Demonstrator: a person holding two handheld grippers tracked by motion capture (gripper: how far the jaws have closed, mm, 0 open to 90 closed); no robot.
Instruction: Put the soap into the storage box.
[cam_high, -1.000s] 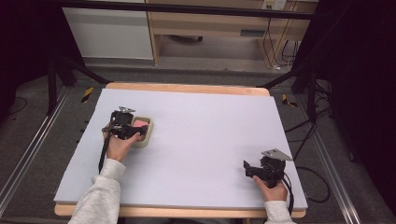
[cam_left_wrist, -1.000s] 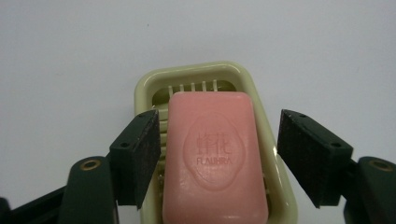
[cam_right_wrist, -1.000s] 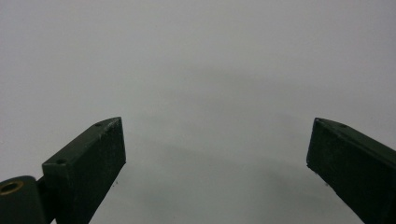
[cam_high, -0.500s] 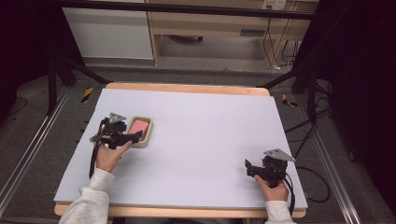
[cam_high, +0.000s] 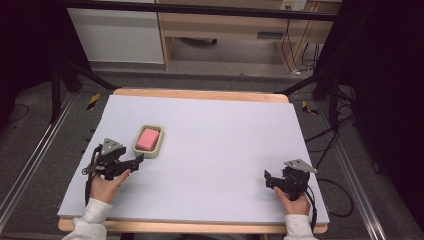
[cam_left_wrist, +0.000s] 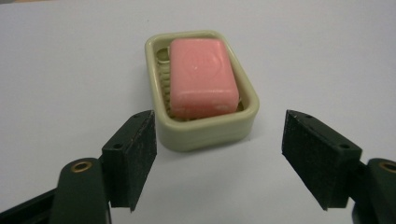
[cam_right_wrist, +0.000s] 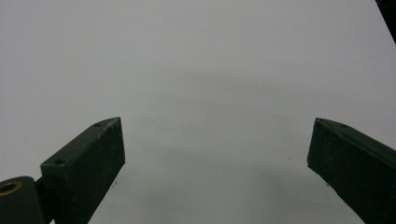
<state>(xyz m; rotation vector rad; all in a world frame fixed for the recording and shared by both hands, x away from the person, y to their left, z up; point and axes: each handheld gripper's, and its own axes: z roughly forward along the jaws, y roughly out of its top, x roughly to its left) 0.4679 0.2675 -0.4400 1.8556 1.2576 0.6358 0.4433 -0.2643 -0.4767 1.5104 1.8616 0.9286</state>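
Sitting flat in cream dish (cam_left_wrist: 205, 130): pink rect. soap bar (cam_left_wrist: 201, 77), rounded corners.

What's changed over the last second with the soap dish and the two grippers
The left gripper drew back from over the soap dish toward the table's near-left; its jaws have just been opening, nothing between them. The pink soap lies in the dish, which kept its place. The right gripper stayed put.

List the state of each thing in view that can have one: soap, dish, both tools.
Soap: lying flat inside the dish, not gripped.
Dish: upright on the table, holding the soap, untouched.
Left tool: jaws have just been opening, nothing between them, short of the dish.
Right tool: open, empty, over bare table.
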